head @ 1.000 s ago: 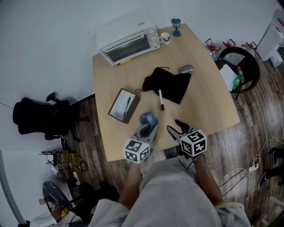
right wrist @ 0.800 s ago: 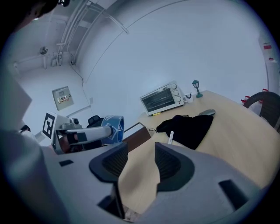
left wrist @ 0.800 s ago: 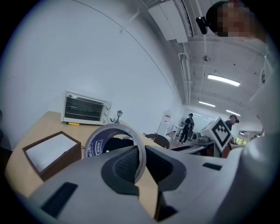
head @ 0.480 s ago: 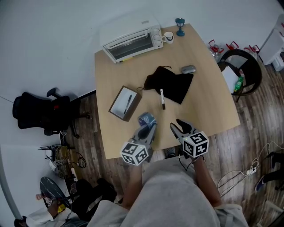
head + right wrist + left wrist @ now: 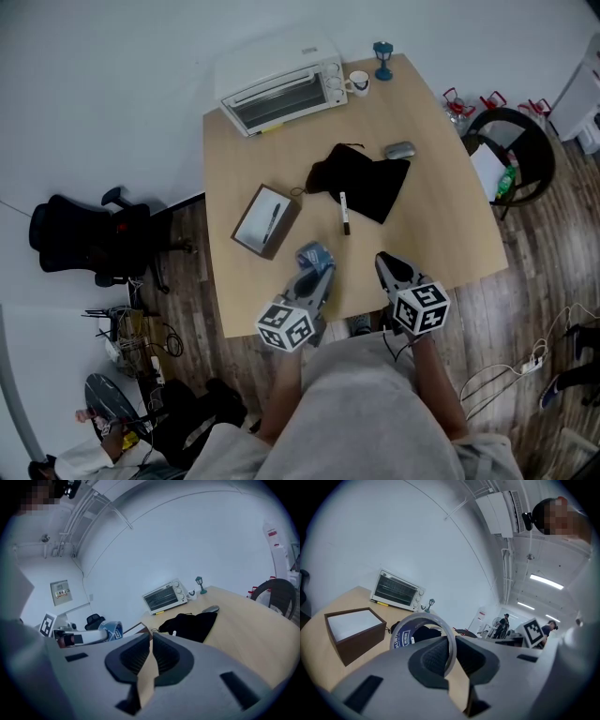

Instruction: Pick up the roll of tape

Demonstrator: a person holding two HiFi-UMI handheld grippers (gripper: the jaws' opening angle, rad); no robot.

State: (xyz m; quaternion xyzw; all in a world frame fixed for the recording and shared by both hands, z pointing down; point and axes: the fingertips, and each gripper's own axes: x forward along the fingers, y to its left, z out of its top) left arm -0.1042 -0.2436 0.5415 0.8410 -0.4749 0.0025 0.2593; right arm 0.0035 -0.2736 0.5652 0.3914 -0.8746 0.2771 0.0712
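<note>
The roll of tape (image 5: 314, 255), blue with a grey rim, is held just above the wooden table (image 5: 441, 225) near its front edge. My left gripper (image 5: 309, 275) is shut on the roll. In the left gripper view the roll's (image 5: 423, 629) rim stands upright, pinched between the pads of that gripper (image 5: 451, 656). My right gripper (image 5: 386, 265) hovers to the right of the roll, apart from it. Its jaws are closing. In the right gripper view this gripper (image 5: 151, 651) has nothing between its pads, only a thin slit of table showing.
A black pouch (image 5: 361, 180) with a marker pen (image 5: 344, 212) lies mid-table, a grey mouse (image 5: 399, 150) beside it. A brown box (image 5: 266, 221) holding a pen sits at the left. A toaster oven (image 5: 281, 89), mug (image 5: 357, 83) and small lamp figure (image 5: 382, 58) line the far edge. Chairs (image 5: 80, 246) (image 5: 514, 145) flank the table.
The right gripper's jaws have gone from wide apart to nearly together, and it has shifted slightly right. The left gripper keeps the roll and has rolled a little.
</note>
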